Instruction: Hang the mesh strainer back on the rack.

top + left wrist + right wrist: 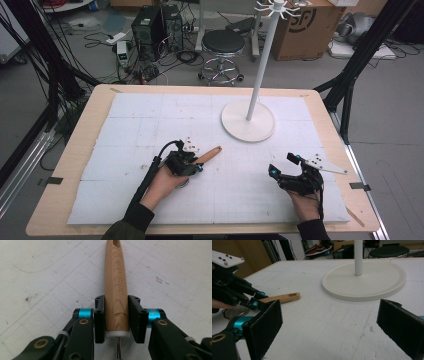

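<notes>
While closed, left claw grips wooden handle.

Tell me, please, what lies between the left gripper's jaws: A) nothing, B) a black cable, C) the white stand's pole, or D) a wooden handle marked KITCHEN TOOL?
D: in the left gripper view the left gripper has its two jaws on either side of the wooden handle.
</notes>
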Demonstrator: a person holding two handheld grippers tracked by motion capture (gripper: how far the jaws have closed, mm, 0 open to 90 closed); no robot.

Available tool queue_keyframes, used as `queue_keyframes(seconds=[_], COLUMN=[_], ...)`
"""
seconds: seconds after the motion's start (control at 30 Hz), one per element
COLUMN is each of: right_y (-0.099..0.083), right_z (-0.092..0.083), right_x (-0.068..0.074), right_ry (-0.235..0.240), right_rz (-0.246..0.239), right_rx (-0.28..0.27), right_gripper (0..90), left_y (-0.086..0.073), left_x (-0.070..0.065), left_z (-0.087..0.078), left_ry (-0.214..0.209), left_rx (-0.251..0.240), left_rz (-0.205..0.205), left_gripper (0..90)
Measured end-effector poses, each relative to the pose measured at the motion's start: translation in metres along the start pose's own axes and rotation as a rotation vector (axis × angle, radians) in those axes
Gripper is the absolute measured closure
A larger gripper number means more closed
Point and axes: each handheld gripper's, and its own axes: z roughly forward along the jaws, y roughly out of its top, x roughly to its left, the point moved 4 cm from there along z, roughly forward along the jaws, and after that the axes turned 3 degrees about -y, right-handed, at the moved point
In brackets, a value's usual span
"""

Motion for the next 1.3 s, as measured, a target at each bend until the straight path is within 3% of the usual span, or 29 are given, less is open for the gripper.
queue_keyframes(seconds=[0.07, 0.3, 0.4, 0.57, 0.9, 1.3], right_y=[0.000, 0.000, 0.001, 0.000, 0.000, 0.001], right_z=[0.000, -0.001, -0.002, -0.002, -0.001, -0.002], right_x=[0.000, -0.002, -0.002, -0.002, -0.002, -0.003], right_ry=[0.001, -0.003, -0.005, -0.004, -0.004, -0.007], right_rz=[0.003, -0.001, -0.006, -0.004, -0.012, -0.008], right_rx=[0.000, 0.000, -0.004, 0.000, -0.002, -0.006], right_gripper=[5.5, 5.5, 5.5, 5.5, 5.5, 5.5], left_y=[0.000, 0.001, 0.002, 0.003, 0.005, 0.010], left_x=[0.002, 0.001, 0.002, 0.004, 0.016, 0.016], left_z=[0.000, -0.001, -0.003, -0.008, -0.028, -0.040], left_ry=[-0.017, -0.016, -0.039, -0.032, -0.067, -0.102], left_rx=[-0.002, 0.006, 0.002, -0.003, -0.099, -0.199], left_rz=[-0.012, 0.015, 0.016, 0.023, -0.028, -0.045], left_gripper=[69.8, 70.0, 70.2, 70.5, 71.2, 71.3])
